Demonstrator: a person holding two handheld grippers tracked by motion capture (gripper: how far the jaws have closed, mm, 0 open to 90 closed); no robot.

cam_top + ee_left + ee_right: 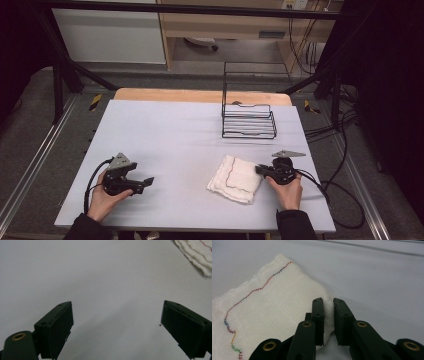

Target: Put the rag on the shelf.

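The white cloth [235, 178] lies folded on the grey worktop [175, 135], near the front edge, at about 5 o'clock from the middle. The right tool [258, 169] comes at it from the 3 o'clock side, and its jaws pinch the cloth's near edge; in the right gripper view a small bump of cloth [328, 312] sits squeezed between them. To do this step well, the pinch should catch all the folded layers, not just the top one, so the cloth comes up in one piece. Lifting slowly and straight up would help it stay folded. The left tool [148, 181] hangs over bare worktop at about 8 o'clock, with its jaws spread wide and nothing between them. It could hold the far side down if the cloth slides. The wire rack [248, 120] stands at about 1 o'clock. How many layers are caught is hard to tell, because the jaws hide the edge.
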